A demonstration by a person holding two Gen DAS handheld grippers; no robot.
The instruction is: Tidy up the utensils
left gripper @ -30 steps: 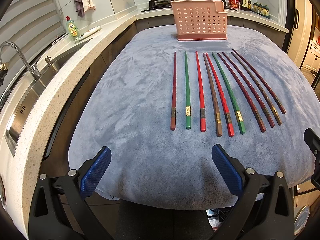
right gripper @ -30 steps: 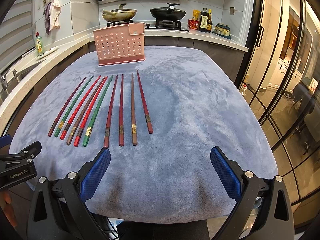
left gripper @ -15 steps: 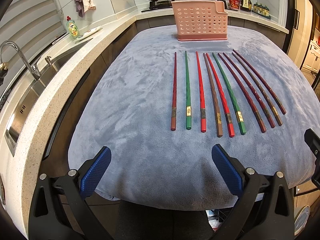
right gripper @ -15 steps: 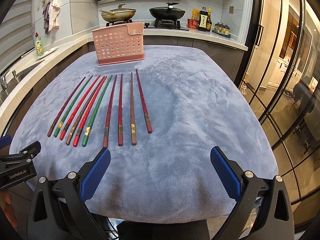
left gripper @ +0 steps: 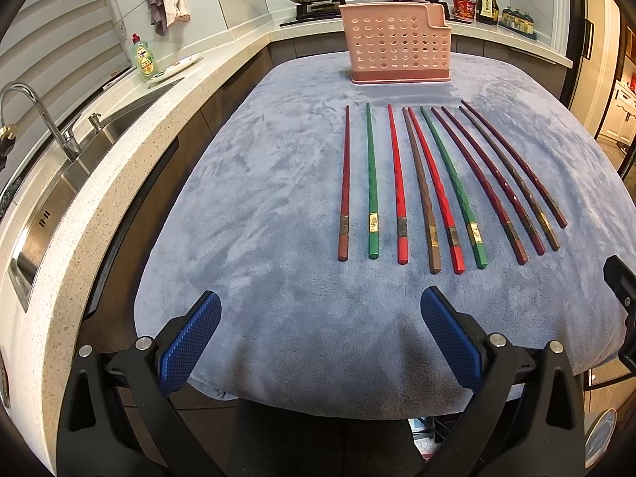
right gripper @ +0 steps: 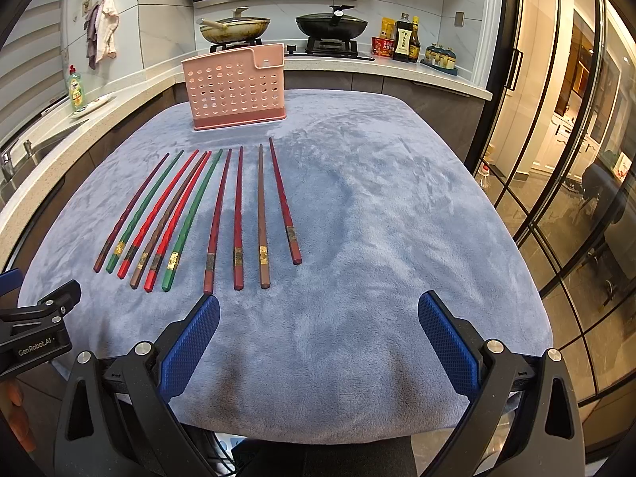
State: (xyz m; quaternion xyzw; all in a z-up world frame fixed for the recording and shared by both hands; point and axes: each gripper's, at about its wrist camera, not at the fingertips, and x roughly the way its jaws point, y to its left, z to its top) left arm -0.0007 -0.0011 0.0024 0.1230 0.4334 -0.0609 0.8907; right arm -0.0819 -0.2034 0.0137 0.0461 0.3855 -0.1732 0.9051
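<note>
Several chopsticks lie side by side on a grey-blue cloth (left gripper: 258, 206) (right gripper: 377, 218), thick ends toward me: dark red (left gripper: 345, 183), green (left gripper: 372, 183), bright red (left gripper: 397, 183), brown (left gripper: 421, 190) and more (right gripper: 238, 218). A pink perforated utensil holder (left gripper: 397, 45) (right gripper: 236, 87) stands upright beyond their tips. My left gripper (left gripper: 320, 334) hovers open over the cloth's near edge, short of the chopsticks. My right gripper (right gripper: 318, 336) is open too, just short of the dark red chopsticks' thick ends. Neither holds anything.
A stone counter with a sink (left gripper: 71, 167) and tap (left gripper: 35, 115) runs along the left, with a dish soap bottle (left gripper: 144, 57). Two pans (right gripper: 234, 28) sit on the stove behind. Glass doors (right gripper: 576, 159) stand on the right. The other gripper's body (right gripper: 35, 330) shows at lower left.
My right gripper has edged slightly forward toward the chopsticks. The left view is almost unchanged. Both grippers stay open.
</note>
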